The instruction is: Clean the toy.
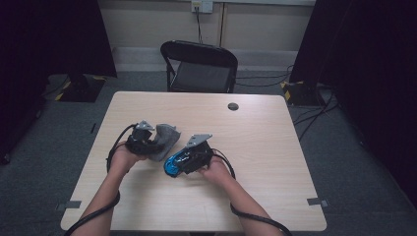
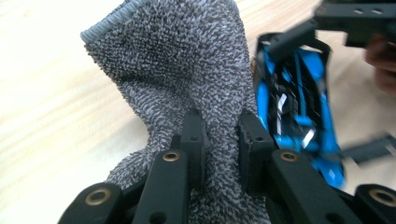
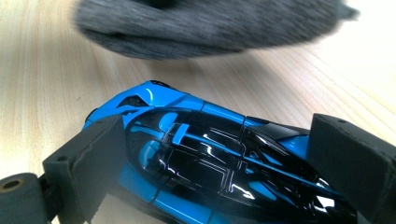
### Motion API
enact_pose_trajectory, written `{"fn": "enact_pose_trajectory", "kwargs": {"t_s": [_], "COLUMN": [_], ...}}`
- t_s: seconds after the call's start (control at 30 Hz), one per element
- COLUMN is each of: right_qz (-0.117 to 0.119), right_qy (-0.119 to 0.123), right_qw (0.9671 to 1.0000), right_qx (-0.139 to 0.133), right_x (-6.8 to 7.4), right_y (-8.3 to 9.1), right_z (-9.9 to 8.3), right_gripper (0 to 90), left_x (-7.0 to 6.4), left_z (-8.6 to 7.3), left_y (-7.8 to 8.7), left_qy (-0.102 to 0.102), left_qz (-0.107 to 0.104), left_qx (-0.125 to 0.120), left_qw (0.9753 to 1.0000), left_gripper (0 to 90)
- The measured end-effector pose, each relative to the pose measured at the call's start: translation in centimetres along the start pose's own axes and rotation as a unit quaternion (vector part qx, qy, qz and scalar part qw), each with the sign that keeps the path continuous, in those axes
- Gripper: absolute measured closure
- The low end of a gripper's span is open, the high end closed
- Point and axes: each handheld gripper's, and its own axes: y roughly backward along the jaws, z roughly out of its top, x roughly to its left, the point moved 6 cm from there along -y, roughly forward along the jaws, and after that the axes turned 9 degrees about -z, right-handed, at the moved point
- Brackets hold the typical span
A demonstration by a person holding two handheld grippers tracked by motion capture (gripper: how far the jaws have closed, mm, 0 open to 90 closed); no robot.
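A grey terry cloth (image 1: 164, 141) (image 2: 187, 70) (image 3: 205, 23) hangs bunched from my left gripper (image 1: 142, 137) (image 2: 220, 140), whose jaws are shut on a fold of it. A blue and black toy car (image 1: 176, 162) (image 2: 299, 98) (image 3: 205, 158) sits between the jaws of my right gripper (image 1: 189, 157) (image 3: 219, 163), which are shut on its two sides. The car lies low over the wooden table (image 1: 265, 147), its nose pointing toward the cloth. Cloth and car are close together, a narrow gap between them in the right gripper view.
A black folding chair (image 1: 199, 66) stands behind the table's far edge. A round dark cable grommet (image 1: 233, 106) sits in the tabletop at the back. Cables and stand bases lie on the floor at both sides.
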Motion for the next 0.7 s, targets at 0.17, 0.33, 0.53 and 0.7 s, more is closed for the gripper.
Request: {"fn": "enact_pose_trajectory", "kwargs": {"t_s": [0.17,0.33,0.53,0.7], "right_qz": [0.001,0.003,0.002,0.002], "right_qy": [0.000,0.000,0.000,-0.001], "right_qw": [1.0000,1.0000,1.0000,1.0000], "right_qx": [-0.003,-0.005,-0.006,-0.008], "right_x": [0.0,-0.1,-0.1,-0.1], "right_y": [0.0,0.0,0.0,0.0], "right_z": [0.0,-0.1,0.0,-0.1], "right_gripper": [4.9,4.9,4.9,4.9], "left_x": [0.7,0.8,0.4,-0.1], "left_z": [1.8,3.1,3.7,3.9], "left_y": [-2.1,-4.3,-7.0,-8.2], "left_qy": [0.003,-0.007,-0.014,-0.007], "left_qz": [0.002,0.002,0.001,-0.005], "left_qx": [-0.006,0.001,0.020,0.013], "left_qw": [1.0000,1.0000,0.9997,0.9999], "left_gripper": [75.1,73.9,73.4,69.2]}}
